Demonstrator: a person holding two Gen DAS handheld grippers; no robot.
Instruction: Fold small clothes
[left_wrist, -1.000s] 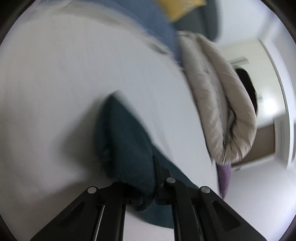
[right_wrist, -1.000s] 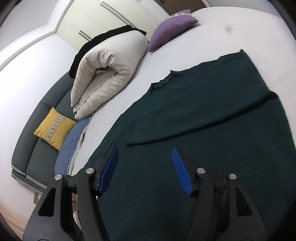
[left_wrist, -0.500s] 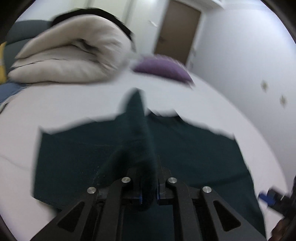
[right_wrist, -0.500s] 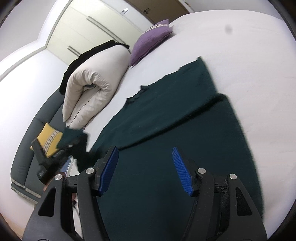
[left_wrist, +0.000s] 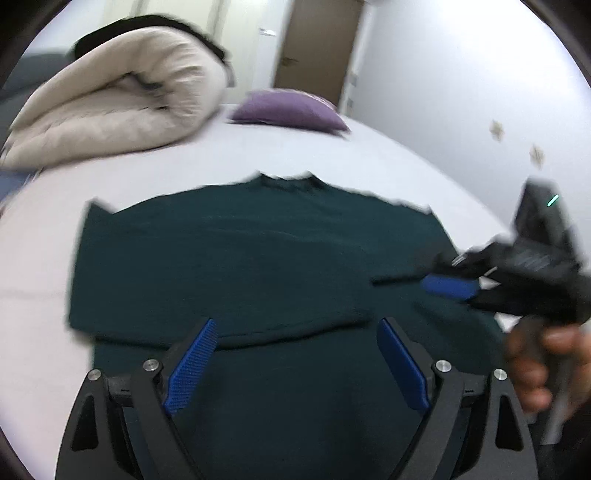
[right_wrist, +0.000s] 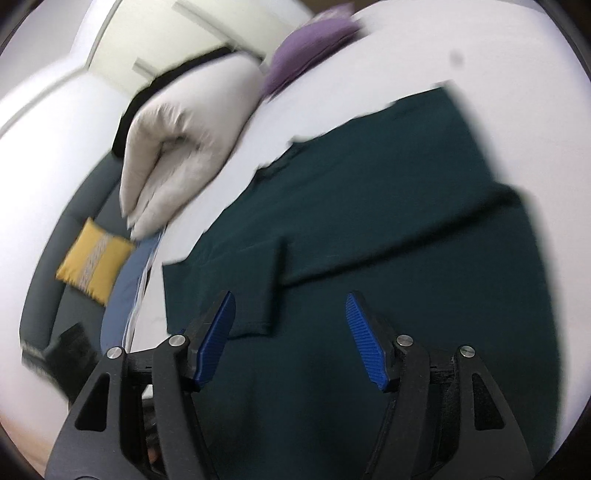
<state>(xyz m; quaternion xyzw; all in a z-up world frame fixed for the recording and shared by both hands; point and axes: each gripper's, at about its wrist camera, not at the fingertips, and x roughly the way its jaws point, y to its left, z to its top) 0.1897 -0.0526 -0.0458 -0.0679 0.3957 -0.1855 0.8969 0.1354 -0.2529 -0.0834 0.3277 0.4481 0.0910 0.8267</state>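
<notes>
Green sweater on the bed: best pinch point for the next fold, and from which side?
Judging from its pose, the sweater lies flat with sleeves folded across. Pinch the hem corners nearest the grippers, from the near bed edge, then carry them toward the collar. Those edges are free.

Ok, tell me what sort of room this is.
Most likely a bedroom: a white bed carries a rolled duvet and a purple pillow, with a closet behind.
</notes>
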